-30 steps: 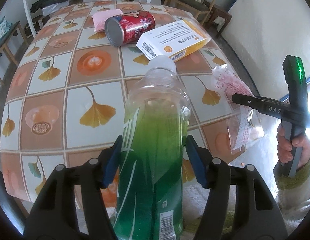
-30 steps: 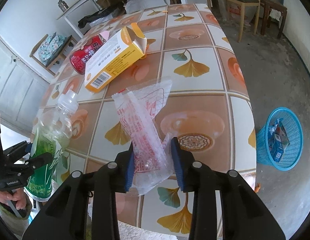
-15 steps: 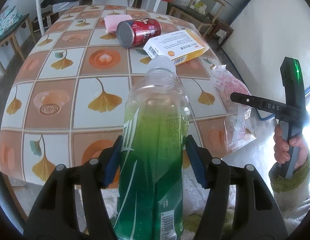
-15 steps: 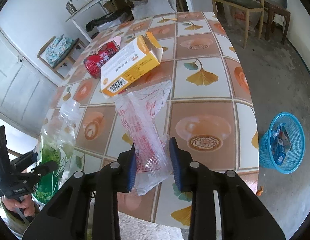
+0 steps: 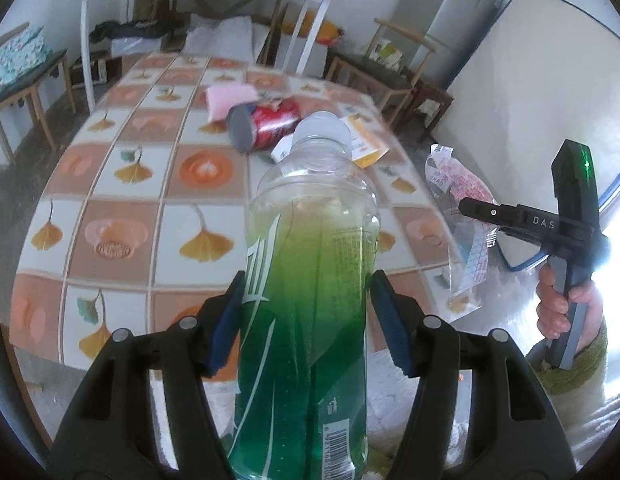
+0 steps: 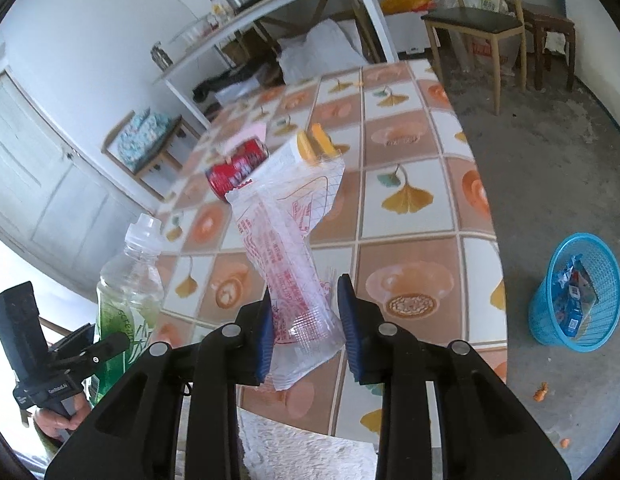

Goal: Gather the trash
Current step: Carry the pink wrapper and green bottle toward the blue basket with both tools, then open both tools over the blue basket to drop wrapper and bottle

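My left gripper (image 5: 306,320) is shut on a plastic bottle (image 5: 310,248) with a green label and white cap, held upright above the table's near edge. My right gripper (image 6: 306,328) is shut on a crumpled clear wrapper (image 6: 286,248) with red print, lifted off the table. In the left wrist view this wrapper (image 5: 462,200) hangs from the right gripper (image 5: 506,220) at the right. A red can (image 5: 266,124) lies on its side farther back on the table. An orange and white box (image 6: 314,146) lies beside it, mostly hidden behind the wrapper.
A tiled table (image 5: 130,220) with leaf patterns carries a pink cloth (image 5: 230,98) near the can. On the floor to the right stands a blue basket (image 6: 574,292) holding some wrappers. Wooden chairs (image 6: 474,20) and a white shelf table stand beyond.
Both grippers have risen with the bottle and the wrapper still held. The wrapper has lifted off the table, and both views now tilt up toward the room.
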`<state>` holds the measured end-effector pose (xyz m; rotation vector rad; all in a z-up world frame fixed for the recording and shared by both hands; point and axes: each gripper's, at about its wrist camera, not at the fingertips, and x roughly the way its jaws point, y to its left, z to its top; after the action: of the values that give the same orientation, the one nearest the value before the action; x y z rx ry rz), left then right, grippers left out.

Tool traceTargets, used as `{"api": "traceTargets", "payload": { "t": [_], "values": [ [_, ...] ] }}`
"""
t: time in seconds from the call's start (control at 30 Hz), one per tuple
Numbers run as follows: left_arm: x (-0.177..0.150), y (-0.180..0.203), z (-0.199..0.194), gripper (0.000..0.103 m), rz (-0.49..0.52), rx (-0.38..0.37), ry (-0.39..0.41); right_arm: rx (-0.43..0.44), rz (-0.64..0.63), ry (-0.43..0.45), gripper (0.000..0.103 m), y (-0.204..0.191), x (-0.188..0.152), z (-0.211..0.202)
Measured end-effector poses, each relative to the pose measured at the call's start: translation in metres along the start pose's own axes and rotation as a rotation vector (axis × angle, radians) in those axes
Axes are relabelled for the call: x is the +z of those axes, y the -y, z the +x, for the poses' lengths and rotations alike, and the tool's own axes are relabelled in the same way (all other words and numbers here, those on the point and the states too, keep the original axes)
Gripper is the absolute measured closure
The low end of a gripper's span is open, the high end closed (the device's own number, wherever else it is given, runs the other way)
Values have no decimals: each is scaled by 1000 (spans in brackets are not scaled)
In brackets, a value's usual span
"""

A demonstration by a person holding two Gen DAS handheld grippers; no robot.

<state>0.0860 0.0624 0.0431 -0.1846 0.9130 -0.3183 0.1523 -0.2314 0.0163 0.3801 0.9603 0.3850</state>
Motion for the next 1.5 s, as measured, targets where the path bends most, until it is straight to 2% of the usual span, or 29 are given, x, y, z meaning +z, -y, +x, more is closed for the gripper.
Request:
{"api": "traceTargets", "payload": {
  "t": [0.13, 0.4, 0.5, 0.7, 0.83, 1.0, 1.1, 1.17, 1.23, 1.27, 1.3, 1.33, 1.37, 1.4, 1.5],
  "values": [
    [12, 23, -1, 44, 41, -25, 26, 3, 35, 58, 74, 18, 3, -24],
    [46, 102, 15, 44, 190, -151, 60, -124, 202, 235, 74, 101, -4, -103],
    [54, 134, 32, 44, 245, -208, 32, -179, 268, 273, 74, 133, -16, -128],
    [69, 207, 93, 44, 320, -355, -110, -273, 445, 277, 74, 207, -59, -157],
    [67, 256, 145, 44, 356, -439, -252, -296, 532, 245, 74, 245, -79, -153],
    [54, 308, 201, 44, 430, -427, -363, -298, 638, 211, 74, 294, -96, -136],
    [52, 335, 235, 45, 440, -419, -420, -296, 691, 193, 74, 320, -93, -123],
    [55, 352, 253, 45, 458, -409, -431, -312, 716, 187, 74, 337, -86, -116],
    [63, 375, 273, 45, 477, -406, -428, -333, 742, 175, 65, 363, -74, -102],
    [68, 386, 282, 43, 485, -418, -424, -348, 748, 163, 60, 378, -70, -94],
    [73, 394, 291, 33, 494, -433, -427, -379, 762, 134, 44, 399, -65, -80],
    [79, 403, 303, 27, 495, -411, -426, -404, 780, 111, 37, 414, -66, -71],
    [83, 405, 310, 22, 482, -371, -410, -426, 799, 87, 37, 429, -68, -62],
    [85, 405, 314, 23, 464, -356, -397, -451, 818, 68, 37, 443, -73, -51],
    [90, 384, 306, 23, 375, -413, -393, -489, 859, 47, 37, 458, -91, -38]
  ]
}}
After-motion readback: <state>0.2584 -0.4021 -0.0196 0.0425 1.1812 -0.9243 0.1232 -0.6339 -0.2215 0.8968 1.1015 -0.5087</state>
